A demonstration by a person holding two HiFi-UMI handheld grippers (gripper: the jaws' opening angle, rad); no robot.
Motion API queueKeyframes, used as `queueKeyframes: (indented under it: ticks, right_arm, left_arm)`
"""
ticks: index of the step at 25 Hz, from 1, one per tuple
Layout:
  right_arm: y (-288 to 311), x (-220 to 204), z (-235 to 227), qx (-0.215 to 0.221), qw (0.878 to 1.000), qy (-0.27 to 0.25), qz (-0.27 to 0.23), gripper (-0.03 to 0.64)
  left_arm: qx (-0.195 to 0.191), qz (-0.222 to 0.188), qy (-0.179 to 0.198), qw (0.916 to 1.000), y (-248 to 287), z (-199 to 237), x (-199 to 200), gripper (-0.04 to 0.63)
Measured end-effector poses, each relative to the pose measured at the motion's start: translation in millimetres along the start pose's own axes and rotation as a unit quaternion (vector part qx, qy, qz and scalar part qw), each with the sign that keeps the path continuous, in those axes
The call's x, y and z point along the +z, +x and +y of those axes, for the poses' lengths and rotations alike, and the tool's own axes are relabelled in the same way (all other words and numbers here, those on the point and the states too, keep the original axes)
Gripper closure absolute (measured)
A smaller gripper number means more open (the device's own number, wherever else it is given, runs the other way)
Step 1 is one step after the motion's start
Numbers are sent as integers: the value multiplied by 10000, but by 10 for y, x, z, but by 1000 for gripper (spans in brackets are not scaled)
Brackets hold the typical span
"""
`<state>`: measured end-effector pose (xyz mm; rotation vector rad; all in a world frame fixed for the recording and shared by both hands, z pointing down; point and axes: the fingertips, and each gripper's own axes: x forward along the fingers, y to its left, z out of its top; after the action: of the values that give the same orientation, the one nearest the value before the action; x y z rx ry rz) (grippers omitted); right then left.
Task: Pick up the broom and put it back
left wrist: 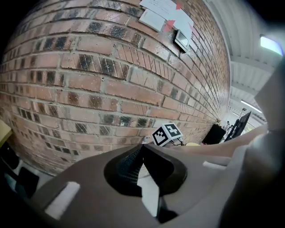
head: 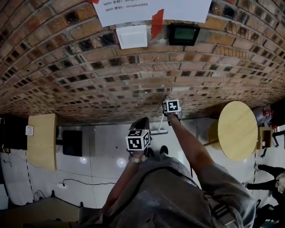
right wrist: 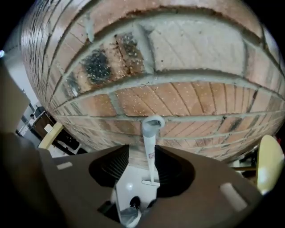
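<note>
While the right gripper (right wrist: 141, 153) has its jaws apart, the thin pale handle of the broom (right wrist: 149, 151) runs up between them, nearer the right jaw. No squeeze on it is evident. The handle's top rests against the brick wall (right wrist: 178, 93), and the head sits on the floor at the wall foot, straight ahead of the person. Left gripper (left wrist: 142, 148): jaws closed tip to tip with nothing between them, held back from the wall beside the right arm.

Handling, judged: the broom looks small, light and rigid. Its smooth plastic shaft is likely to slip or pivot in a loose pinch. The best hold is on the upper shaft, below the looped end, with the jaws square across it. The lean seems precarious, and a nudge could tip it sideways.

Surface: glossy white floor (head: 102, 156), with a dark cable (head: 80, 182) lying on it. No bench is in view. A rectangular wooden top (head: 42, 141) lies to the left along the wall and a round wooden table (head: 237, 130) to the right. Paper notices (head: 151, 10) are taped higher up.
</note>
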<state>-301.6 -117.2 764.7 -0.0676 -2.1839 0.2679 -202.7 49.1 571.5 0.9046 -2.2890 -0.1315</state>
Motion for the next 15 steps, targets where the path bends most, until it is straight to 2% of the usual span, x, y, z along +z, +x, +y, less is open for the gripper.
queueKeyframes:
  ticks: [4,7,9,12,15]
  right_arm:
    - [284,103,-82,-109,9997,2,207,468]
    - [337,162,-188,-195,9995,82,254,520]
    - [334,151,-192,-169,9994,-79,284,518]
    - [210,78,-63,109,9980,-556,292,520]
    - [-158,-91,206,494,9944,-915,161,518]
  left_arm:
    - [94,-62,-66,9999,11,83,30,595]
    - [176,-87,-17,9998,19,137,78,595]
    - [218,-92,-27,9997,40,170,97,595]
    - [171,-127,-21,9998,96,144,147,595]
    - [114,-180,56,9998,185,97,224,595]
